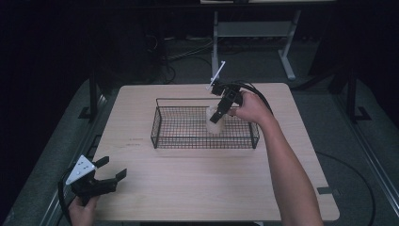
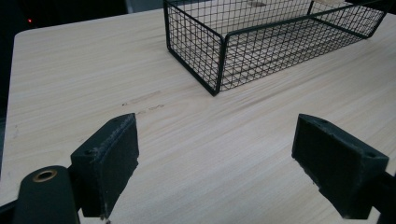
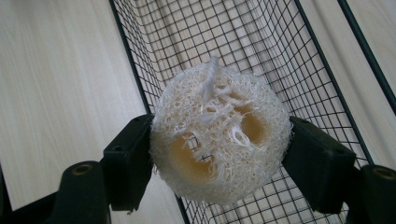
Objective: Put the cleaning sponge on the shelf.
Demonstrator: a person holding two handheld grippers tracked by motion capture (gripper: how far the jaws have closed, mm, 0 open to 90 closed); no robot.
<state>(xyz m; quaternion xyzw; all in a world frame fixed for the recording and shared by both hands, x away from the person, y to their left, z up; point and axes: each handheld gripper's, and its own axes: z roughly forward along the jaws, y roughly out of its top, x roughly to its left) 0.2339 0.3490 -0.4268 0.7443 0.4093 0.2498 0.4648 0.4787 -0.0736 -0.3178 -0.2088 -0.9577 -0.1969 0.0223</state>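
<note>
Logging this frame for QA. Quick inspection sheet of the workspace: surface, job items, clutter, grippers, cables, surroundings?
Surface: light wood table, faint marks near the basket.
Job's things: black wire basket mid-table; loofah sponge held over its inside.
Clutter: nothing seen.
Grippers: right gripper shut on the loofah sponge; left gripper open, at the near left corner, jaws apart with nothing between them.
Cables: black cable loops from the right gripper; floor cables behind the table.
Surroundings: dark room, grey desk frame beyond.

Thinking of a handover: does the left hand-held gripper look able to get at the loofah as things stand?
Probably not without a long reach: the left hand-held gripper sits open at the table's near-left corner, while the loofah is clamped by the right hand-held gripper over the wire basket.
</note>
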